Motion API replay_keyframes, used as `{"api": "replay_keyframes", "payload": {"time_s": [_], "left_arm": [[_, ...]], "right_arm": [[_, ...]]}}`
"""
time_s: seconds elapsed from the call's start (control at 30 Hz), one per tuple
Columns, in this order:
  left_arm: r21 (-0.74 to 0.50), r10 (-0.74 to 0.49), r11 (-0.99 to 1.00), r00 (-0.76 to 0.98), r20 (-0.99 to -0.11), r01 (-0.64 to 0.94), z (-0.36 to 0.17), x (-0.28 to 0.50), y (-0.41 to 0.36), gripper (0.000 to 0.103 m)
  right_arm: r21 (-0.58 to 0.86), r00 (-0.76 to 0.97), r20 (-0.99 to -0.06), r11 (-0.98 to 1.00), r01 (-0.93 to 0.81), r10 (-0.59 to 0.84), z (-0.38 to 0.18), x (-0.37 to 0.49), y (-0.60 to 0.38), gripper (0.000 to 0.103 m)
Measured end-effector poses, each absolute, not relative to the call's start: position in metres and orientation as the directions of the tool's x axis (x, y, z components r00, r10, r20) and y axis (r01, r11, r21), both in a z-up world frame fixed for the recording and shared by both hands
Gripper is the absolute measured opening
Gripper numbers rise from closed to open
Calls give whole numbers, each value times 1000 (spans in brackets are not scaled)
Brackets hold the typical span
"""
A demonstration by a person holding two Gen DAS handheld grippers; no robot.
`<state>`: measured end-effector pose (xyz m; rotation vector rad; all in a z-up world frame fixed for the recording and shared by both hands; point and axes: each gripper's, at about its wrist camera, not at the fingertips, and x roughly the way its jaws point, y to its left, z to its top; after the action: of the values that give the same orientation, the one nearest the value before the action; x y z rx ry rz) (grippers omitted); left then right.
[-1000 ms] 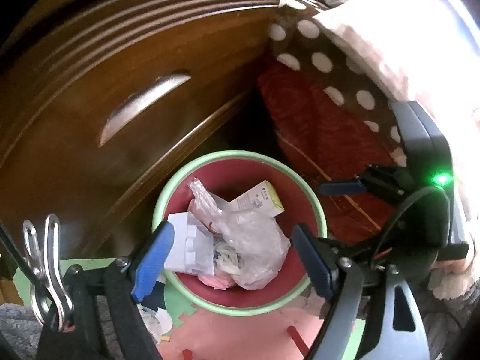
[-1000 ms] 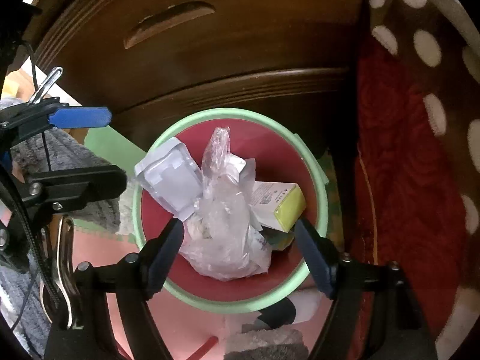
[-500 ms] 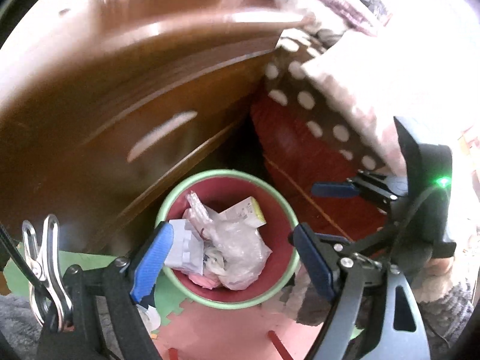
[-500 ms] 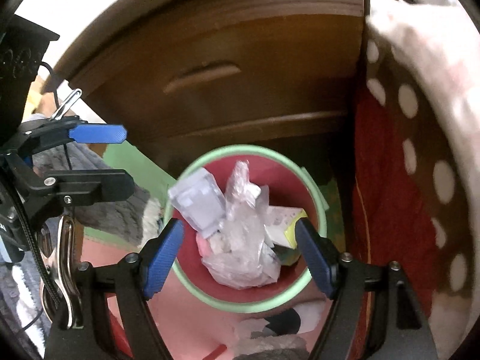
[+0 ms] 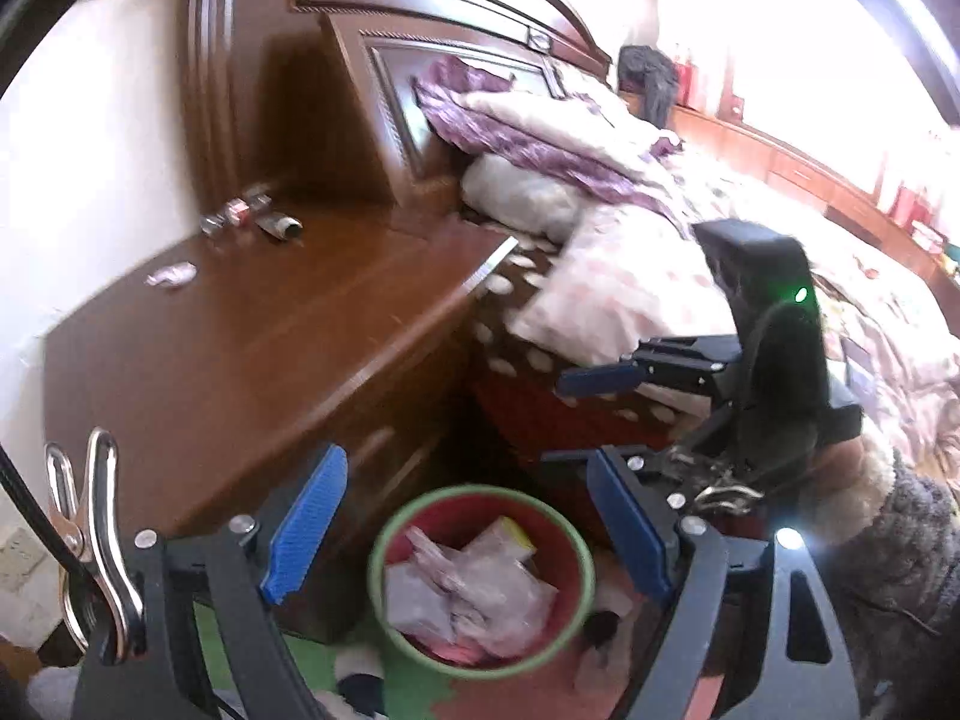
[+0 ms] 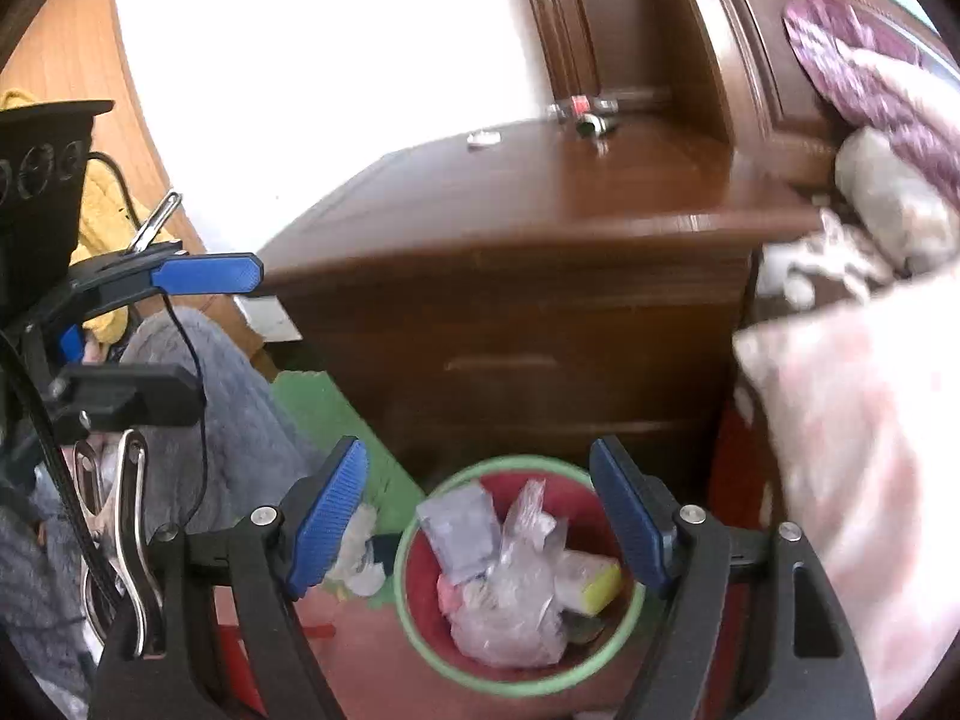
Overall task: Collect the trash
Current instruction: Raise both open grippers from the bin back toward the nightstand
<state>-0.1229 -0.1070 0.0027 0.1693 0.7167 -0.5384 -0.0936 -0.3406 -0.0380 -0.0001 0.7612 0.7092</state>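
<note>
Beyond the fingers and above them stands a dark brown wooden nightstand (image 5: 252, 348) with a curved drawer handle (image 6: 501, 363); a tall carved wooden headboard (image 5: 384, 60) rises behind it. Right of the fingers lies a bed piled with a pink-and-white floral quilt (image 5: 630, 294), a purple patterned blanket (image 5: 510, 132) and a brown cloth with white dots (image 5: 510, 354) (all somewhat blurred). Under the fingers, green and pink foam floor mats (image 6: 327, 414) cover the floor. Left of the fingers sits a grey fleece fabric (image 6: 240, 420).
</note>
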Motion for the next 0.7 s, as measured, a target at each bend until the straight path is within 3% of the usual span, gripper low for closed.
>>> {"api": "replay_keyframes", "payload": {"time_s": [0.4, 0.7], "left_arm": [[-226, -374, 927, 734, -567, 298, 22, -76, -38, 86], [-144, -237, 971, 783, -574, 188, 38, -35, -3, 86]], "right_arm": [[265, 568, -442, 706, -657, 694, 27, -59, -309, 78], [313, 670, -422, 791, -525, 611, 42, -6, -307, 78]]}}
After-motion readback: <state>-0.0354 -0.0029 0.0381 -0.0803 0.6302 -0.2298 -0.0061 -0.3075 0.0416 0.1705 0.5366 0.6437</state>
